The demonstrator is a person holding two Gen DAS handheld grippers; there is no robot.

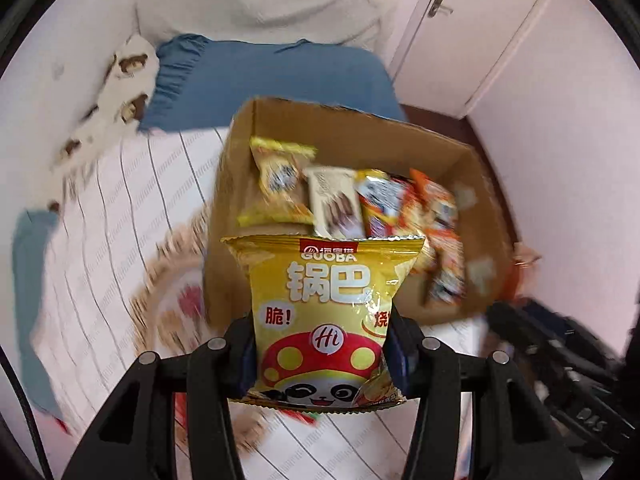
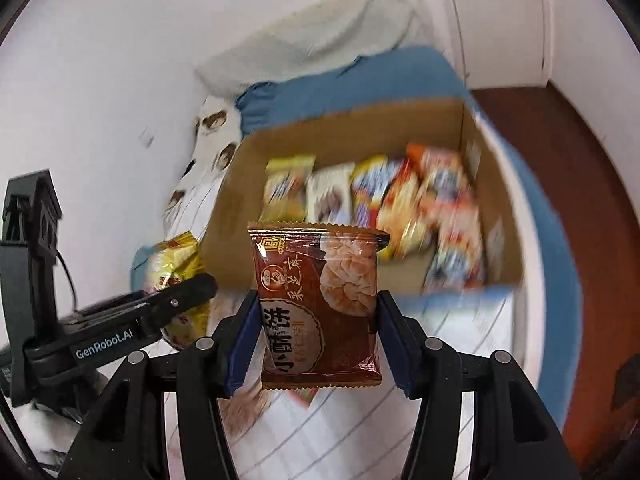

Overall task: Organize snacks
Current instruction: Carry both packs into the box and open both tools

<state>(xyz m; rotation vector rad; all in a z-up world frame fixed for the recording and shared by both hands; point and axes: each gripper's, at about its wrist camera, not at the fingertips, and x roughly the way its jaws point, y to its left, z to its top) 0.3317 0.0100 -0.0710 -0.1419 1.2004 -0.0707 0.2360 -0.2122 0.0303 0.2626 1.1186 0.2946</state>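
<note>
Bedding carried the cardboard box; left gripper pinched a yellow packet, right gripper a brown packet, both short of it, so loose grips risked drops.

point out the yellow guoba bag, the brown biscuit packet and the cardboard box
yellow guoba bag (image 1: pixel 332 312), left wrist view, middle of its front
brown biscuit packet (image 2: pixel 318 308), right wrist view, middle of its front
cardboard box (image 2: pixel 360 130), right wrist view, inner far wall
</note>
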